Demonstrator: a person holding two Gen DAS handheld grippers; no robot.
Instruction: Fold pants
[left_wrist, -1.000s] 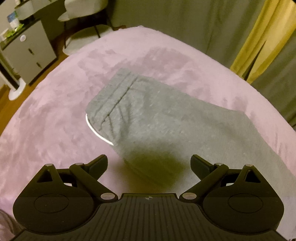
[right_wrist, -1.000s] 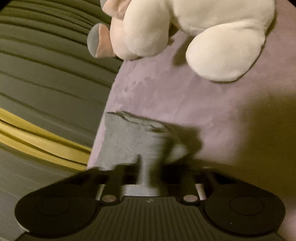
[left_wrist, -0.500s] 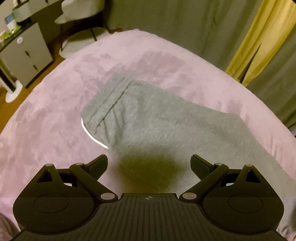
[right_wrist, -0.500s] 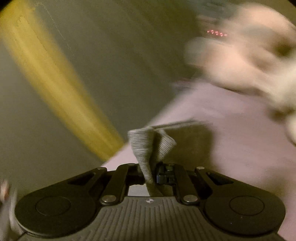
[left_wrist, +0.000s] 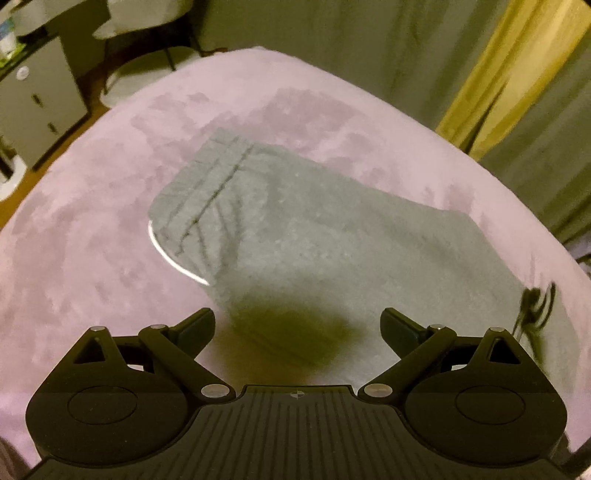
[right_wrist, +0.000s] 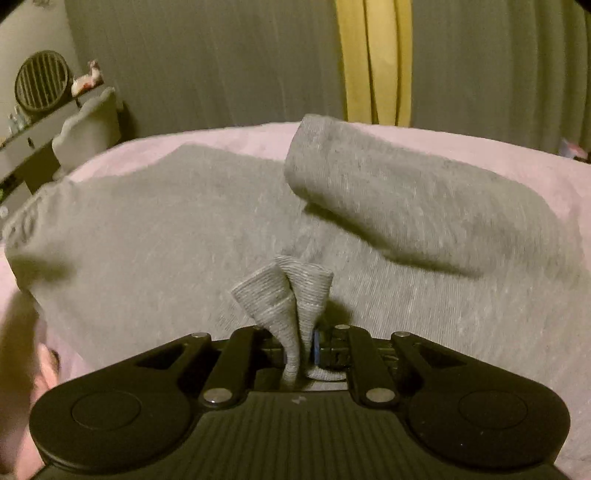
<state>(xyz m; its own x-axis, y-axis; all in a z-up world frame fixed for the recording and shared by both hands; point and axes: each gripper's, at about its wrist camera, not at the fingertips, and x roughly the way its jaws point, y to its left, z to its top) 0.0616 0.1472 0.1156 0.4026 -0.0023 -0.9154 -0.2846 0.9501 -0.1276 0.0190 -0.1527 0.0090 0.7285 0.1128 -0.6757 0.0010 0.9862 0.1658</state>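
Swung back over the grey pants (right_wrist: 155, 236), their ribbed cuff (right_wrist: 295, 295) is pinched by the right gripper (right_wrist: 301, 347); the left gripper (left_wrist: 297, 325) is held spread.

Dim warm light, grey-green curtains (left_wrist: 332, 44) with yellow panel (right_wrist: 373, 59), pink bedspread (left_wrist: 92, 229), grey cabinet (left_wrist: 40, 107), chair (right_wrist: 86, 127)

pants (left_wrist: 332, 236): right end cut by frame edge | cuff (right_wrist: 291, 317): pinched part hidden between right gripper (right_wrist: 301, 350) jaws | dark thing (left_wrist: 535, 299) at right edge: blurred, can't identify | shelf items (right_wrist: 18, 118): too small
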